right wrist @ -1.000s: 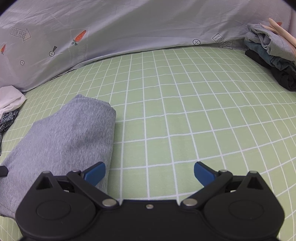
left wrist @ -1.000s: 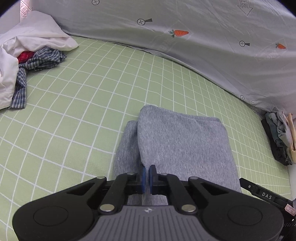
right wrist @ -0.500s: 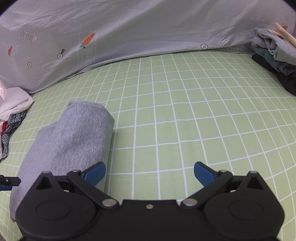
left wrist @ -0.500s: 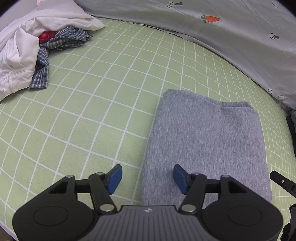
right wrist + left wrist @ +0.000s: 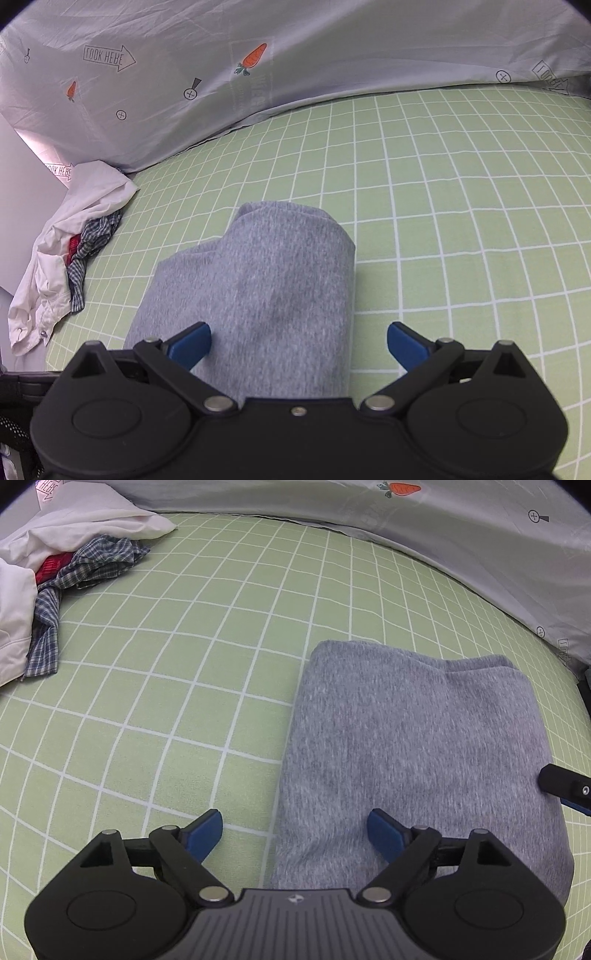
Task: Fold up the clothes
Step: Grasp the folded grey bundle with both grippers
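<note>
Where the green checked sheet (image 5: pixel 155 672) meets the far left corner, a heap of unfolded clothes (image 5: pixel 55 576) is seen: a white garment, a blue plaid shirt and a scrap of red, well apart from everything else. Nearer the middle, the left gripper (image 5: pixel 295 830) is held with its blue-padded jaws spread wide and nothing between them; its left pad is over bare sheet, its right pad over the near edge of the folded grey garment (image 5: pixel 413 746). That garment is laid flat on the sheet, its layers stacked and its rounded fold towards the left. Further right, the right gripper (image 5: pixel 299 338) is likewise held wide apart and empty, the grey garment (image 5: pixel 273 288) lying between and beyond its pads. Behind, a grey printed cloth (image 5: pixel 295 55) with carrots is draped along the sheet's far edge.
</note>
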### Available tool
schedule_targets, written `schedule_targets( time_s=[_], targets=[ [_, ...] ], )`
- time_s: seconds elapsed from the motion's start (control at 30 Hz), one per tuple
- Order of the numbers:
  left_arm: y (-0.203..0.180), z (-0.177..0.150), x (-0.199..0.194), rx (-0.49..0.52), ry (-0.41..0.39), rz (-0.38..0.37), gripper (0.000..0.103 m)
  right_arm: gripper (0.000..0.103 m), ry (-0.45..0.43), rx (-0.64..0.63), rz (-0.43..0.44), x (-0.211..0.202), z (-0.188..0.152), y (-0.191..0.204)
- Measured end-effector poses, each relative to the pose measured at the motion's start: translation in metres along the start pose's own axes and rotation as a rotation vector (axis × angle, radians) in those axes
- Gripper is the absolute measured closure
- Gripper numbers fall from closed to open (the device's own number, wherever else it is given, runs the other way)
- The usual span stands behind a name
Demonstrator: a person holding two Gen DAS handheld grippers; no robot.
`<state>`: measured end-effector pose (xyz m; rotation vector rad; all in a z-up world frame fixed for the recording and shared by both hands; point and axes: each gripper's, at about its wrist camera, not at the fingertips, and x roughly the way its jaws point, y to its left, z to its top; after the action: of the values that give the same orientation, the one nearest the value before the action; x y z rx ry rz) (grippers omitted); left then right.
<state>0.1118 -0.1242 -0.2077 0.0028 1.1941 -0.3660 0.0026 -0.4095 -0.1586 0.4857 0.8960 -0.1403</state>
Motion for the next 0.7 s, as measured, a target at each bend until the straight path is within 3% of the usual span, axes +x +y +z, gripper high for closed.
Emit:
schedule_targets(
  time_s=[0.13,0.2,0.27,0.3,0.37,0.43,0.47,0.53,0.7],
  targets=[
    [-0.003,0.003,0.002,0.016,0.0,-0.003,0.014,0.01,0.052,-0.004,0.036,0.016,0.0,0.007],
    [-0.005,0.004,0.003,0.026,-0.001,-0.002,0.015,0.02,0.064,0.012,0.058,0.02,-0.002,0.007],
    [-0.007,0.006,0.003,0.04,-0.005,-0.016,0.019,0.036,0.065,0.025,0.087,0.02,-0.002,0.007],
    [-0.008,0.006,0.002,0.049,-0.01,-0.03,0.025,0.041,0.06,0.028,0.101,0.02,-0.002,0.007],
    [-0.011,0.006,0.001,0.057,-0.014,-0.07,0.041,0.064,0.046,0.0,0.102,0.016,-0.003,0.012],
    [-0.014,0.006,0.001,0.061,-0.014,-0.117,0.065,0.07,0.032,-0.029,0.103,0.013,-0.004,0.018],
    [-0.016,0.006,0.001,0.056,-0.015,-0.121,0.068,0.073,0.024,-0.043,0.104,0.012,-0.005,0.021],
    [-0.02,0.007,-0.002,0.06,-0.029,-0.122,0.084,0.076,0.009,-0.043,0.1,0.005,-0.005,0.021],
    [-0.037,0.013,-0.017,0.065,-0.065,-0.224,0.088,0.08,-0.056,-0.022,0.043,-0.023,-0.005,0.01]
  ],
)
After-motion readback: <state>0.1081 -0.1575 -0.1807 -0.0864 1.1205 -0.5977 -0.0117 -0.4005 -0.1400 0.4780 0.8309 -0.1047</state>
